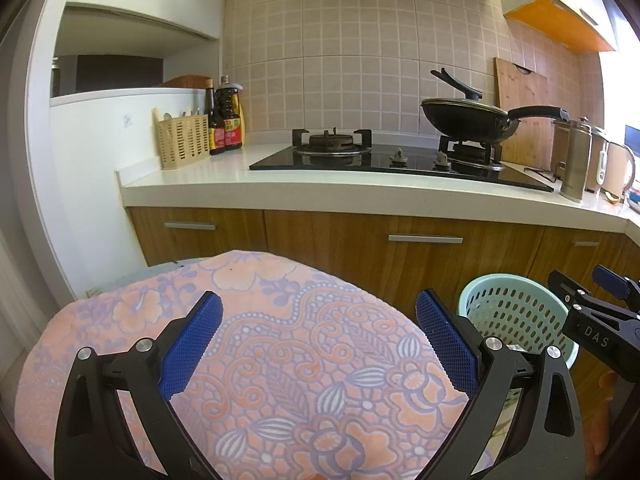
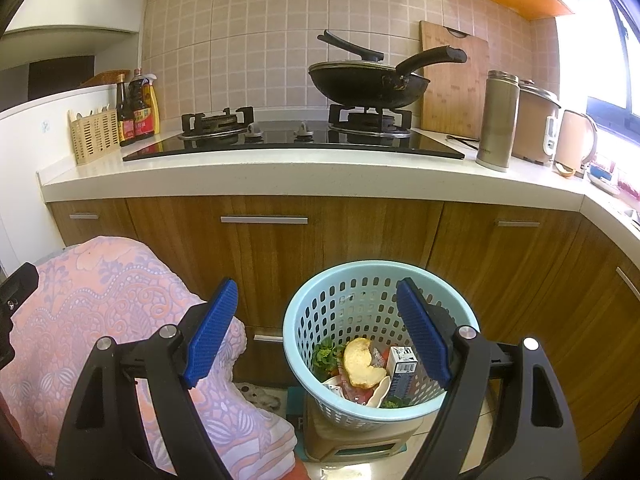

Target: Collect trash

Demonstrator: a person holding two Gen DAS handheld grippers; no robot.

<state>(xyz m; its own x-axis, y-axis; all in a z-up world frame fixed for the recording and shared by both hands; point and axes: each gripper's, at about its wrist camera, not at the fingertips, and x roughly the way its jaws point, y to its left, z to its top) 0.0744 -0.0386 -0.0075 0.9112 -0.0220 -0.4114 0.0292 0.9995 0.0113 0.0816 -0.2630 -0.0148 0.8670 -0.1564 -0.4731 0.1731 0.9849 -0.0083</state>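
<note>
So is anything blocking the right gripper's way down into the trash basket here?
Nothing visible does. The right gripper hangs open and empty just above the light blue basket, whose top is uncovered; bread, a small carton and greens already lie inside.

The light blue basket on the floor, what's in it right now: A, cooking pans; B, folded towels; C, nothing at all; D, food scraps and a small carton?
D: the right wrist view shows the light blue basket holding a bitten bread piece, greens and a small carton.

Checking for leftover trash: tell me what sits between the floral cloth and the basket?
Right wrist view: only bare wooden cabinet front between floral cloth and basket.
</note>
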